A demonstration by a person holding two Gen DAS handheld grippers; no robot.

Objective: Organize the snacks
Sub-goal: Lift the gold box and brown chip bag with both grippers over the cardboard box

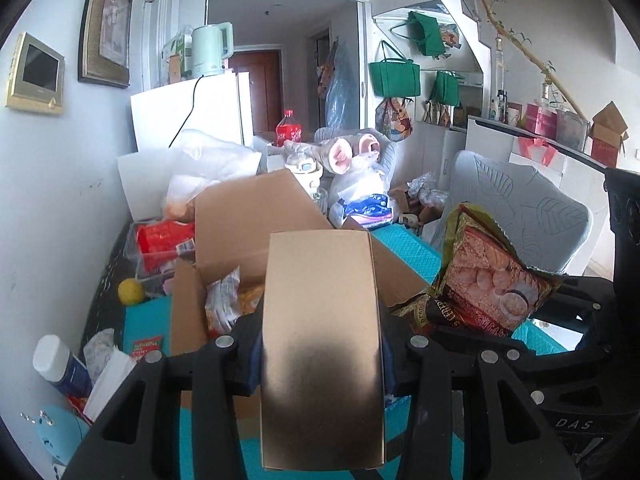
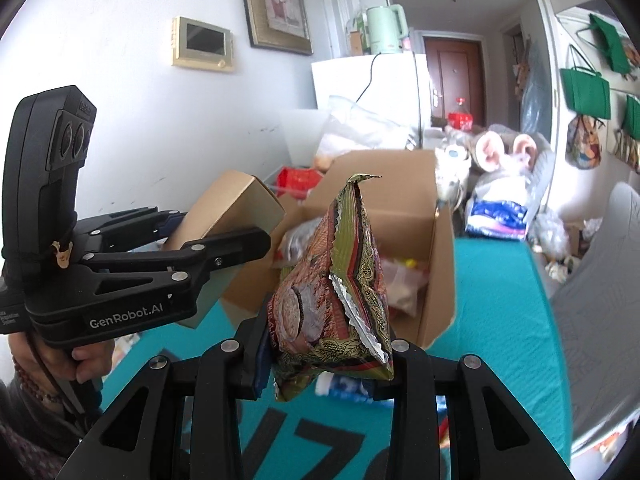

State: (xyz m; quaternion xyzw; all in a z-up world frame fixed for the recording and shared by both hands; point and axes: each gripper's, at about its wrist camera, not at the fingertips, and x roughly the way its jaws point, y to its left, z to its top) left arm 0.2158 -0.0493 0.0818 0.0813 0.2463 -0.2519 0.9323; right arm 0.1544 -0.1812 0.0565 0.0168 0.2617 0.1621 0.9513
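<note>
So at the far left, around 9 o'clock in the right wrist view, a hand (image 2: 86, 364) holds the handle of the left tool (image 2: 224, 236), and that tool is clamped on a plain brown box (image 2: 228, 208), tilted up toward 1 o'clock. From the left tool's own camera the same box (image 1: 322, 332) fills the middle, running from 6 o'clock up to the centre, with the black fingers (image 1: 224, 360) pressing on both its sides.

Behind it sits an open cardboard carton (image 1: 248, 220) on the teal desk (image 1: 146, 320). Inside the carton there are a few snack packets (image 1: 224, 300), kinda blurry so can't say which. At about 9 o'clock of the carton there's a clear tub (image 1: 156, 248) with red packs in it and a yellow ball (image 1: 130, 292) just beside that.

Moving right, the right tool (image 2: 324, 356) is clenched on an opened snack bag (image 2: 336, 280), red and green with a torn silver edge, standing upright with its peak toward 12 o'clock. It's held up off the desk, in front of the carton (image 2: 436, 240). In the left view that bag (image 1: 484, 280) shows at 3 o'clock, just beside the box

Further right at 3 o'clock is a pale grey chair (image 1: 532, 208)
</note>
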